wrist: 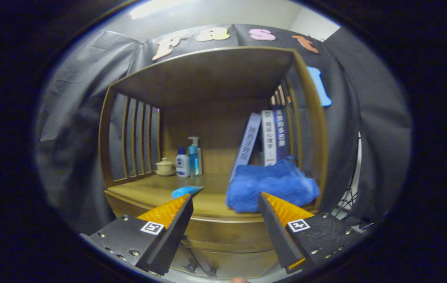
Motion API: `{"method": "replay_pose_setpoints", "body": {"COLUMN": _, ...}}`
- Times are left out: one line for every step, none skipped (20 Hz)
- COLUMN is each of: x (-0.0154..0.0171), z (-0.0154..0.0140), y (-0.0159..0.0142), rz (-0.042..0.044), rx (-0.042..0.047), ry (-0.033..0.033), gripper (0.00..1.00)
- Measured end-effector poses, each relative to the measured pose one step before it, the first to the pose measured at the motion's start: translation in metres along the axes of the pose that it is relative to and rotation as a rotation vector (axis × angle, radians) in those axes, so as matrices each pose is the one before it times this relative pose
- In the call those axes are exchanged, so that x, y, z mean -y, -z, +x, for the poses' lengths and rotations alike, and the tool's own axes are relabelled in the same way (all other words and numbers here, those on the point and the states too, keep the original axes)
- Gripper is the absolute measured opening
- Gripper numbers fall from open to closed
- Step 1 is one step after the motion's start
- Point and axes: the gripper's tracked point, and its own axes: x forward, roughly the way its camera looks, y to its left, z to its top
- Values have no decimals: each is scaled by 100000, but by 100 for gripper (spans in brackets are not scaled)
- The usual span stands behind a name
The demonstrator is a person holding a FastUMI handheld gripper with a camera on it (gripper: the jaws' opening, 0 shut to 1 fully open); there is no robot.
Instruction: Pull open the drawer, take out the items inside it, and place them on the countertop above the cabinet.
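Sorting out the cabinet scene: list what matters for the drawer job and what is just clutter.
Job: hand-held gripper, fingers spread, empty; wooden countertop; cabinet front below.

Lying about: blue towel, books, pump bottle, small white bottle, lidded cup, blue tube.

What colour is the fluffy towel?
Blue towel, seen in the gripper view, beyond the open fingers.
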Motion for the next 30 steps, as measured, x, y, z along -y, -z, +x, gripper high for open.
{"method": "replay_pose_setpoints", "body": {"x": 1990, "z": -474, "y": -775, "rz": -1797, "rx": 1605, "ry": 2365, "gripper": 98}}
{"method": "replay_pose_setpoints", "body": {"x": 1918, "z": -432, "y": -643, "rz": -1694, "rx": 1655, "ry": 2309, "gripper": 98}}
{"method": "replay_pose_setpoints", "body": {"x": 1746, "z": -505, "y": -570, "rz": -1253, "rx": 1960, "ry": 1845, "gripper": 98}}
{"method": "replay_pose_setpoints", "body": {"x": 1784, "z": -447, "y": -560, "rz": -694, "rx": 2221, "ry": 1771, "gripper": 98}}
{"method": "replay_pose_setpoints", "body": {"x": 1840, "z": -673, "y": -653, "rz": -505, "rx": 2781, "ry": 1173, "gripper": 98}}
{"method": "replay_pose_setpoints", "body": {"x": 1714, "z": -682, "y": -515, "rz": -819, "rx": 2665, "ry": 919, "gripper": 98}}
{"method": "replay_pose_setpoints", "body": {"x": 1577, "z": -825, "y": -499, "rz": -502, "rx": 3401, "ry": 980, "gripper": 98}}
{"method": "replay_pose_setpoints", "body": {"x": 1413, "z": -948, "y": -626, "rz": 187, "rx": 3793, "ry": 546, "gripper": 98}}
{"method": "replay_pose_setpoints", "body": {"x": 1131, "z": -1081, "y": -510, "rz": 1185, "rx": 3351, "ry": 43, "gripper": 98}}
{"method": "replay_pose_setpoints", "body": {"x": 978, "z": -925, "y": -56, "rz": 1638, "rx": 1166, "ry": 329, "gripper": 98}}
{"method": "replay_pose_setpoints", "body": {"x": 788, "z": -881, "y": 670, "rz": 1574, "rx": -1349, "ry": 277, "gripper": 98}}
{"method": "replay_pose_setpoints", "body": {"x": 626, "z": -1086, "y": 647, "rz": 1477, "rx": -2061, "ry": -163, "gripper": 98}}
{"method": "replay_pose_setpoints", "body": {"x": 578, "z": -895, "y": 281, "rz": 1399, "rx": -1778, "ry": -100, "gripper": 98}}
{"method": "replay_pose_setpoints", "body": {"x": 540, "z": -933, "y": 277, "rz": 1382, "rx": -1391, "ry": 137, "gripper": 98}}
{"method": "replay_pose_setpoints", "body": {"x": 481, "z": -885, "y": 291, "rz": 1485, "rx": -1382, "ry": 116, "gripper": 98}}
{"method": "replay_pose_setpoints", "body": {"x": 212, "z": -944, "y": 342, "rz": 1459, "rx": -1435, "ry": -391, "gripper": 98}}
{"method": "replay_pose_setpoints", "body": {"x": 147, "z": -806, "y": 355, "rz": 1055, "rx": -1175, "ry": -412, "gripper": 98}}
{"method": "replay_pose_setpoints", "body": {"x": 71, "z": -729, "y": 222, "rz": 932, "rx": -1030, "ry": -649, "gripper": 98}}
{"method": "replay_pose_setpoints", "body": {"x": -10, "z": -716, "y": 239, "rz": 790, "rx": -934, "ry": -358, "gripper": 98}}
{"method": "replay_pose_setpoints", "body": {"x": -13, "z": -608, "y": 128, "rz": 734, "rx": -436, "ry": -247, "gripper": 98}}
{"method": "replay_pose_setpoints", "body": {"x": 14, "z": -485, "y": 144, "rz": 806, "rx": -389, "ry": -236, "gripper": 98}}
{"method": "replay_pose_setpoints", "body": {"x": -98, "z": -415, "y": 86, "rz": 880, "rx": -282, "ry": -127, "gripper": 98}}
{"method": "replay_pose_setpoints", "body": {"x": -206, "z": -319, "y": 339, "rz": 958, "rx": -629, "ry": -263, "gripper": 98}}
{"method": "replay_pose_setpoints", "body": {"x": -175, "z": -348, "y": 307, "rz": 919, "rx": -933, "ry": -272, "gripper": 98}}
{"method": "replay_pose_setpoints", "body": {"x": 21, "z": -227, "y": 418, "rz": 632, "rx": -1129, "ry": 167, "gripper": 98}}
{"method": "replay_pose_setpoints", "body": {"x": 81, "z": -215, "y": 534, "rz": 729, "rx": -1709, "ry": 472, "gripper": 98}}
{"method": "replay_pose_setpoints", "body": {"x": -6, "z": -241, "y": 448, "rz": 1187, "rx": -1387, "ry": 113, "gripper": 98}}
{"method": "replay_pose_setpoints", "body": {"x": 30, "z": -205, "y": 346, "rz": 1345, "rx": -1046, "ry": 137, "gripper": 98}}
{"method": "replay_pose_setpoints", "body": {"x": 79, "z": -174, "y": 276, "rz": 1305, "rx": -622, "ry": 254, "gripper": 98}}
{"method": "replay_pose_setpoints", "body": {"x": 178, "z": -93, "y": 242, "rz": 1138, "rx": -587, "ry": 552, "gripper": 98}}
